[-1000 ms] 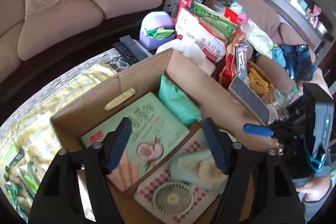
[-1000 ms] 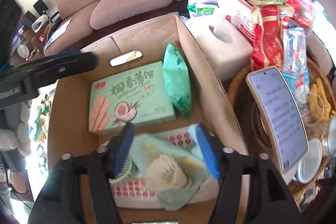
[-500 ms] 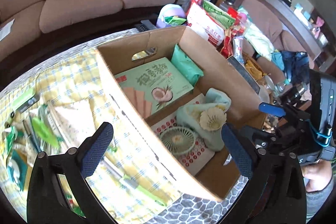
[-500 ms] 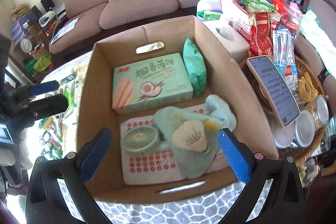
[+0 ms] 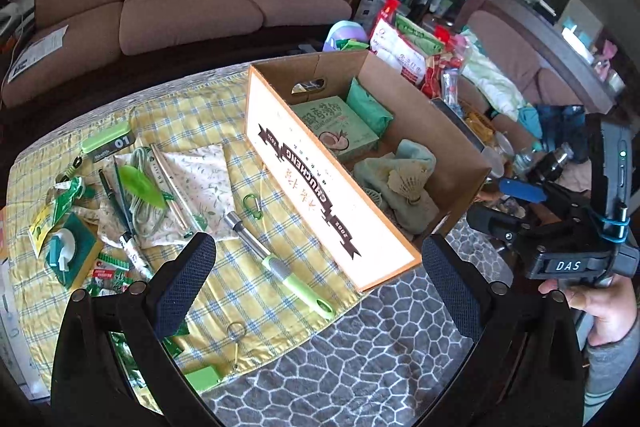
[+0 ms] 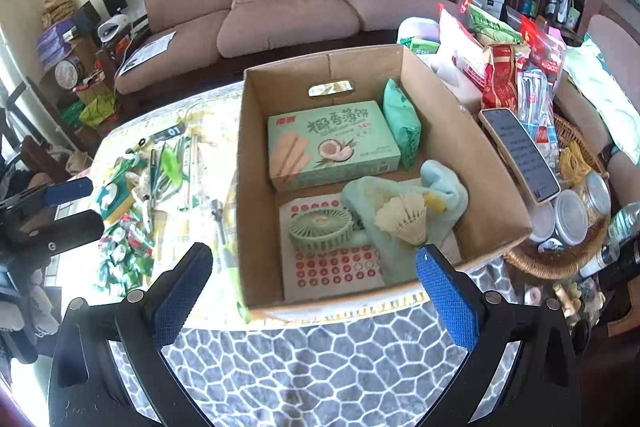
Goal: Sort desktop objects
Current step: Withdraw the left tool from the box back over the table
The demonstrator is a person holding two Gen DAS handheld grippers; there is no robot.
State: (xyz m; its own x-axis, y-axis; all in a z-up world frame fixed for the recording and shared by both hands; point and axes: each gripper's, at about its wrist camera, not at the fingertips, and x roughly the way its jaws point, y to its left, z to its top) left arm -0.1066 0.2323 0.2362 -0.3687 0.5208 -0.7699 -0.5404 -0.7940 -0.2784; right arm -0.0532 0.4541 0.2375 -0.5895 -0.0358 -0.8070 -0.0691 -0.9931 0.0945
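I've got both jaws spread wide and holding nothing, left gripper (image 5: 316, 283) over the yellow plaid cloth (image 5: 208, 115) near the green-handled tool (image 5: 280, 263), right gripper (image 6: 312, 287) just short of the cardboard box (image 6: 472, 131) where the shuttlecock (image 6: 404, 217) sits on the mint towel (image 6: 440, 187).

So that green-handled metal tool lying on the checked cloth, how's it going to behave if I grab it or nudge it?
The green-handled tool looks rigid, a metal shaft with a moulded grip, so it probably won't flex. Its shaft looks round, so a sideways nudge may roll it on the checked cloth. The bare metal end is likely slicker than the handle, so the left claw should probably close on the green part.
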